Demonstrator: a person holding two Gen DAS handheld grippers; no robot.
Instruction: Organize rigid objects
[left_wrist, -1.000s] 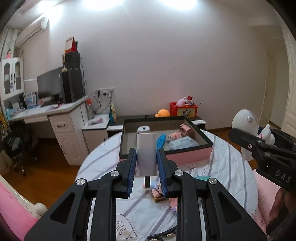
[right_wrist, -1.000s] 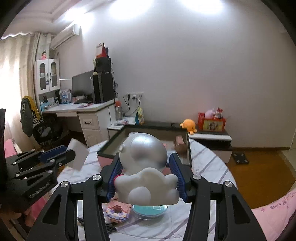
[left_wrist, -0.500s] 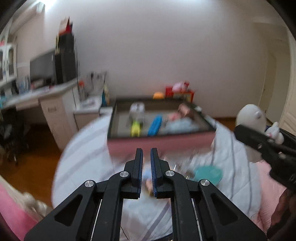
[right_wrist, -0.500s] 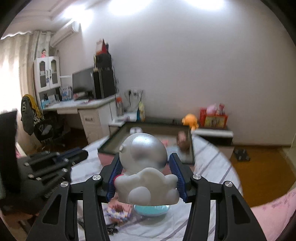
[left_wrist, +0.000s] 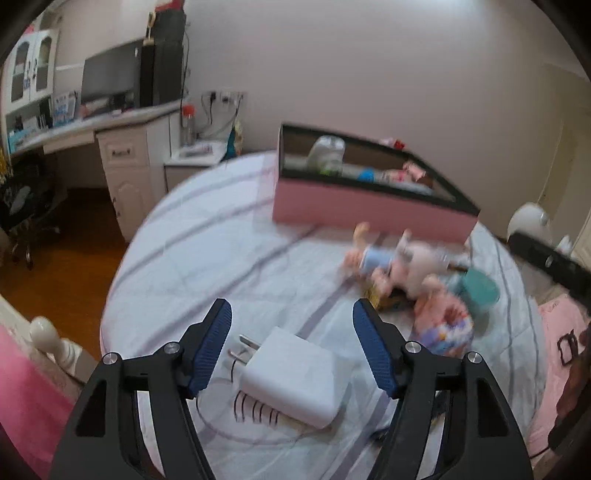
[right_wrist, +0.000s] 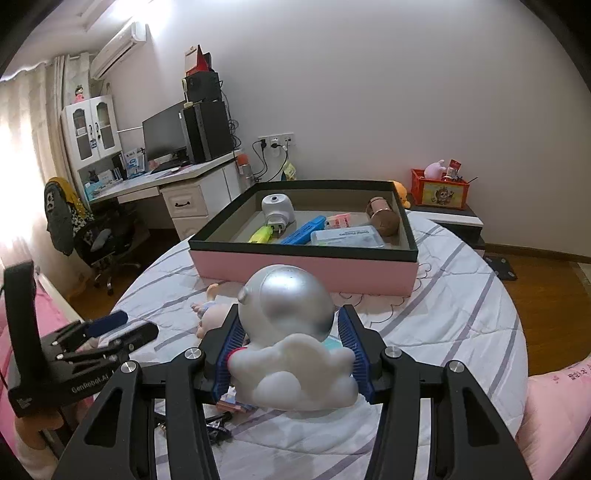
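- white plastic block-shaped plug charger (left_wrist: 295, 380) lies flat on the striped, pale quilted round bed (left_wrist: 221, 236), between the spread blue pads of the left tongs (left_wrist: 291, 347); these tongs are opening and their pads touch nothing.
- right tongs (right_wrist: 291, 354) are clamped on a white figurine with a silver helmet on a cloud base (right_wrist: 291, 332), held just above the bed.
- past them, small pink and blue dolls (left_wrist: 391, 262) and a teal round lid (left_wrist: 480, 288) lie in a loose cluster.
- farther back, a pink-sided, black-rimmed shallow box (right_wrist: 306, 264) sits on the bed, holding a white adapter (right_wrist: 277, 210), a blue bar (right_wrist: 303, 230) and a copper cylinder (right_wrist: 384, 219).
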